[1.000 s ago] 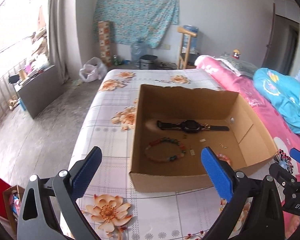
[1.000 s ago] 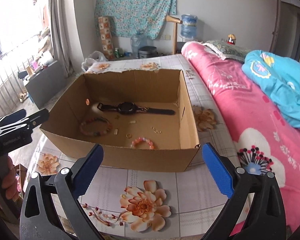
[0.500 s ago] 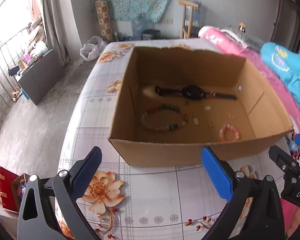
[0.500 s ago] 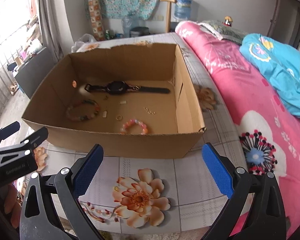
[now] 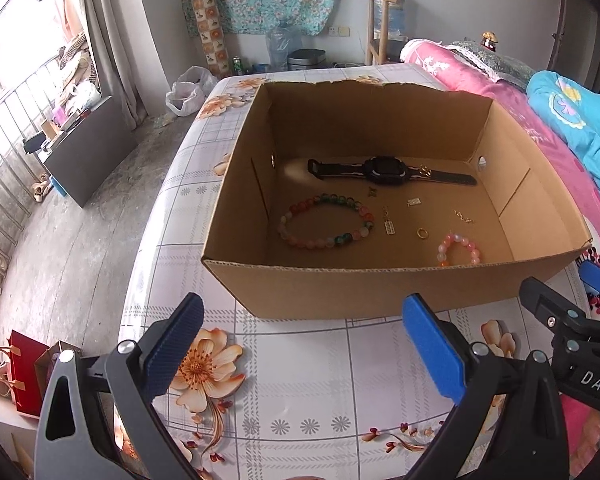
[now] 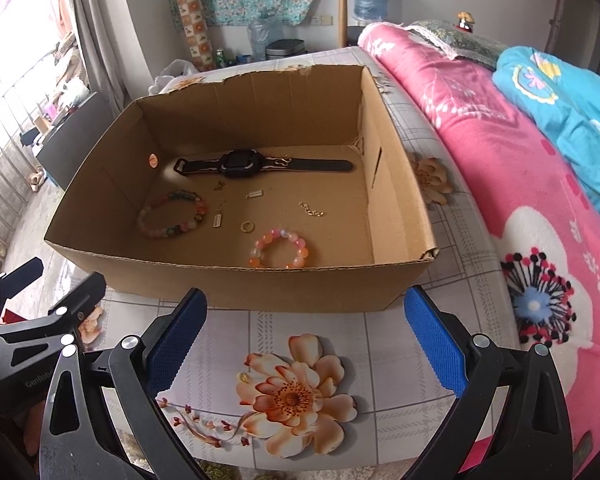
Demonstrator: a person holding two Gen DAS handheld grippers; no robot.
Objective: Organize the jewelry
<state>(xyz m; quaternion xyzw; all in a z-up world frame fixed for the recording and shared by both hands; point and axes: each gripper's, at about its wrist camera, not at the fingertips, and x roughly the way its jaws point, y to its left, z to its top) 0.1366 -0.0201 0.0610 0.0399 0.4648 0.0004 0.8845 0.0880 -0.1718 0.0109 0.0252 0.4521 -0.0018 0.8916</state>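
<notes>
A cardboard box (image 5: 380,292) is set on the table (image 5: 300,380). Inside, a watch (image 5: 384,170) is laid along the far wall; nearer, a large bead bracelet (image 5: 324,222) is placed left, a small bead bracelet (image 5: 458,248) right, a ring (image 5: 421,233) between.

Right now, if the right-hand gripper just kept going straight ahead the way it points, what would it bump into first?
Most likely the near wall of the cardboard box. The right gripper hangs open just short of it, above the flowered tablecloth, though depth is hard to judge.
</notes>
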